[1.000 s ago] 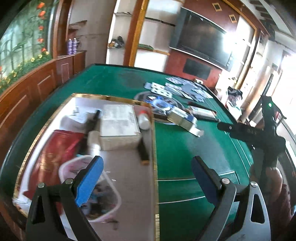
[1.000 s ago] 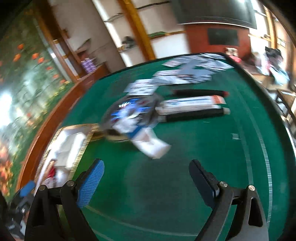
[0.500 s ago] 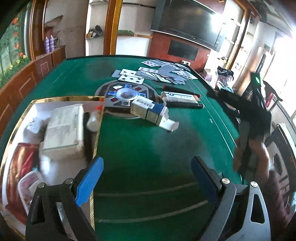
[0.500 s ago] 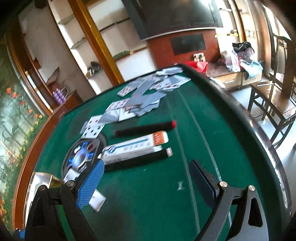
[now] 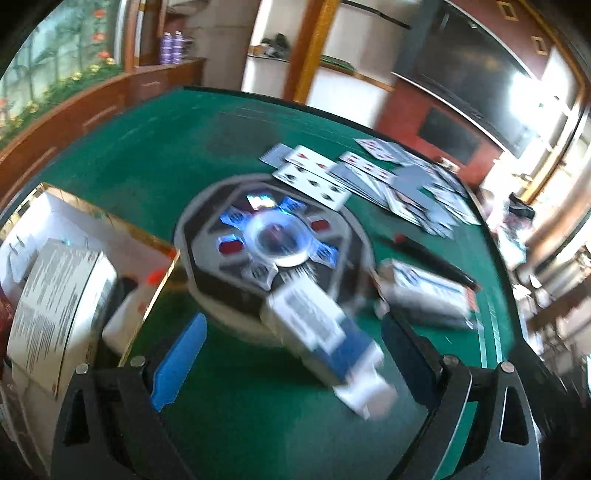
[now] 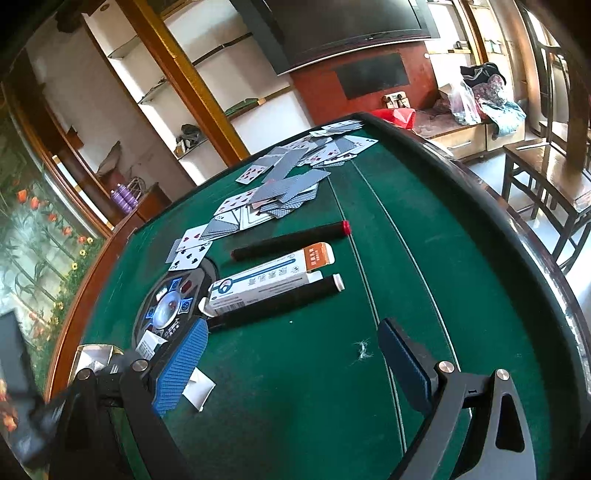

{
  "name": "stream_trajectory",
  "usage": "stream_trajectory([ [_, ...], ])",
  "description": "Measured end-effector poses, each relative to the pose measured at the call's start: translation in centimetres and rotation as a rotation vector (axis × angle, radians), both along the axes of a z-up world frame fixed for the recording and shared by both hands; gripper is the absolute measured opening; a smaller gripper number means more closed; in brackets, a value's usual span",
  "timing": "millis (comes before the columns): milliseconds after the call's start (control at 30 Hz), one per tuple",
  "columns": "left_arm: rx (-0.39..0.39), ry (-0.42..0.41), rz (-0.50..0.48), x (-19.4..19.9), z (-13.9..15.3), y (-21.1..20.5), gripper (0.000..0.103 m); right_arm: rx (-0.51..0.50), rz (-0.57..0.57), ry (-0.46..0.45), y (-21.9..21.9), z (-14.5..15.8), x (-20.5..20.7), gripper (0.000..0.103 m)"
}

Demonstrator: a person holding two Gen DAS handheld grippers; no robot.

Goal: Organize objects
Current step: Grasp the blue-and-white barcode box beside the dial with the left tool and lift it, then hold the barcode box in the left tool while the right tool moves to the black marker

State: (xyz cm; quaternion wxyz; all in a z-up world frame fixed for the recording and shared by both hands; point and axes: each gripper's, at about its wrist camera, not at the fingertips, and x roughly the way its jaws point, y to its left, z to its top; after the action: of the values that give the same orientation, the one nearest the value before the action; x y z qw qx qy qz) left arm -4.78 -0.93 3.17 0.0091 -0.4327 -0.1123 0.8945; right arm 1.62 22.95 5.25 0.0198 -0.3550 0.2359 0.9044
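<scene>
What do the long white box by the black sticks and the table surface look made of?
Long white box: printed cardboard, slightly glossy, with folded end flaps open. Table surface: green felt-like cloth, matte, with a frayed white scuff and stitched or printed pale lines.

White wall shelves (image 6: 207, 92) framed in wood are seen beside a dark screen (image 6: 347, 26); a wooden chair (image 6: 546, 177) is lit by daylight.

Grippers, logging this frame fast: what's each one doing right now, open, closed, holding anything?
Left gripper: open, holding nothing, blue-and-white box lying between its fingers.
Right gripper: open, empty, over green table.
</scene>
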Motion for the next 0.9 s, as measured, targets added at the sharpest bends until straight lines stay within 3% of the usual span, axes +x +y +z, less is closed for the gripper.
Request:
stream_trajectory([
  [167,-0.127,-0.095,-0.106,-2.7,-3.1,3.2,0.097,-0.012,-0.002,-0.003,0.1,-0.1,0.0,0.096],
  [200,-0.178,-0.073,-0.131,-2.4,-3.3,4.0,0.097,-0.012,-0.003,-0.002,0.2,-0.1,0.0,0.096],
  [233,-0.193,-0.046,-0.172,-2.0,-3.4,4.5,0.090,-0.009,-0.004,-0.003,0.2,-0.1,0.0,0.096],
  [267,-0.197,-0.029,-0.194,-1.6,-3.3,4.8,0.078,-0.005,-0.009,-0.006,0.2,-0.1,0.0,0.096],
  [367,-0.130,-0.030,-0.263,-0.6,-2.8,4.5,0.078,-0.001,-0.009,-0.016,0.1,-0.4,-0.3,0.096],
  [533,-0.172,0.020,-0.331,3.1,-1.4,4.3,0.078,0.010,-0.009,-0.038,0.1,-0.8,-0.5,0.096],
  [667,-0.161,-0.010,-0.396,6.4,-1.1,3.3,0.078,0.020,-0.017,-0.054,0.3,-1.2,-0.6,0.096],
  [800,-0.165,-0.005,-0.389,8.5,-1.7,1.6,0.079,0.015,-0.015,-0.082,0.3,-1.9,-0.9,0.096],
  [900,-0.101,-0.003,-0.362,9.1,-2.8,0.0,0.079,0.016,-0.018,-0.083,0.3,-1.9,-0.8,0.096],
])
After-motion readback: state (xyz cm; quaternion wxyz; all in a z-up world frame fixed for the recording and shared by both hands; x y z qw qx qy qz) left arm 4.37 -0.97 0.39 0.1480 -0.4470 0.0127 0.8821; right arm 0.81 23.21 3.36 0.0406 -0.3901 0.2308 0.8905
